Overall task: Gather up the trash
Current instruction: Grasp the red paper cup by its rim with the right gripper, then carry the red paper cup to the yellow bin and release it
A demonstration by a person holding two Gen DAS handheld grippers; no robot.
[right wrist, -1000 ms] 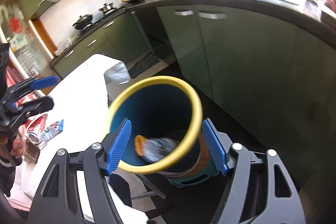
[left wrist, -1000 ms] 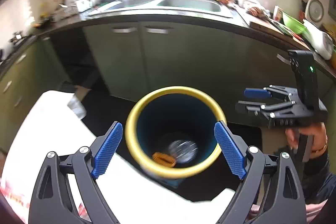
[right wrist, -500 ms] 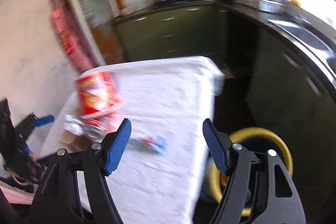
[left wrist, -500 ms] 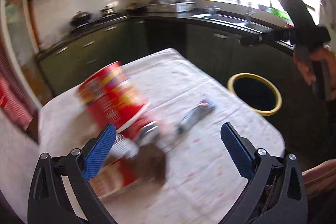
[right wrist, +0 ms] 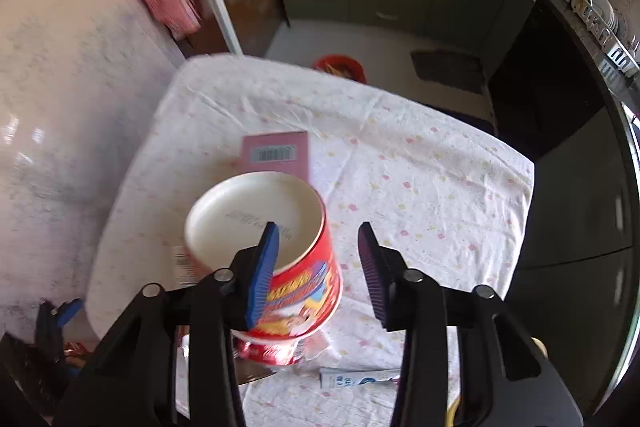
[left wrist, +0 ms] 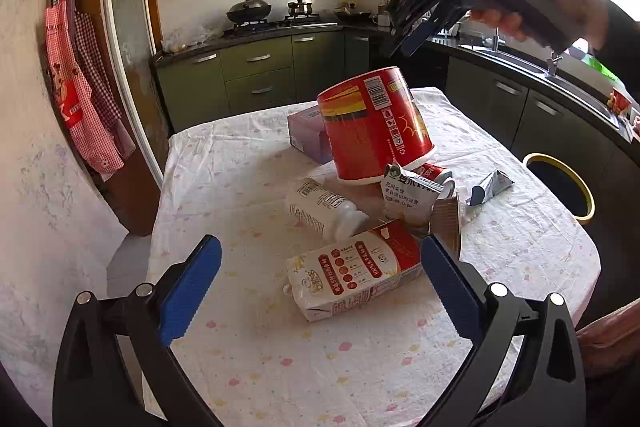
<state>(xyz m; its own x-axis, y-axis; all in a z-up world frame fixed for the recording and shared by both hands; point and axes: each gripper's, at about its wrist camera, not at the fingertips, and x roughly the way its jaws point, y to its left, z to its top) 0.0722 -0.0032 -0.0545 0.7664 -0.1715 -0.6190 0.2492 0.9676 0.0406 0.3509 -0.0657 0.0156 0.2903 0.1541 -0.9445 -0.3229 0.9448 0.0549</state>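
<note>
**Kitchen table, trash items and both grippers**

Fingers of the left gripper (left wrist: 320, 279): blue pads spread wide, nothing between them; held low over the near part of the table, with the milk carton (left wrist: 352, 273) lying in the gap's line of sight. Fingers of the right gripper (right wrist: 318, 271): blue pads parted, holding nothing; raised above the pile, the left pad overlapping the pale base of the red tub (right wrist: 272, 251) in view. Whether it touches the tub cannot be told.

Items on the table, white cloth with small pink and yellow spots (left wrist: 248, 163):
- Milk carton, white and red, on its side, nearest the left gripper.
- White plastic bottle (left wrist: 324, 209), on its side, just beyond the carton.
- Brown paper cup (left wrist: 446, 221), tipped over, beside the carton's red end.
- Small white pouch with printed text (left wrist: 408, 193), against the cup.
- Red tub, upside down and tilted, resting on the pile; barcode on its side.
- Crushed red can (left wrist: 434, 173), partly under the tub's rim.
- Purple box (left wrist: 306, 137), with barcode, behind the tub.
- Silver wrapper (left wrist: 490, 187), alone toward the right edge.

Beside the table: bin with yellow rim (left wrist: 560, 187), on the floor just off the right edge, against green cabinets (left wrist: 256, 75).
</note>
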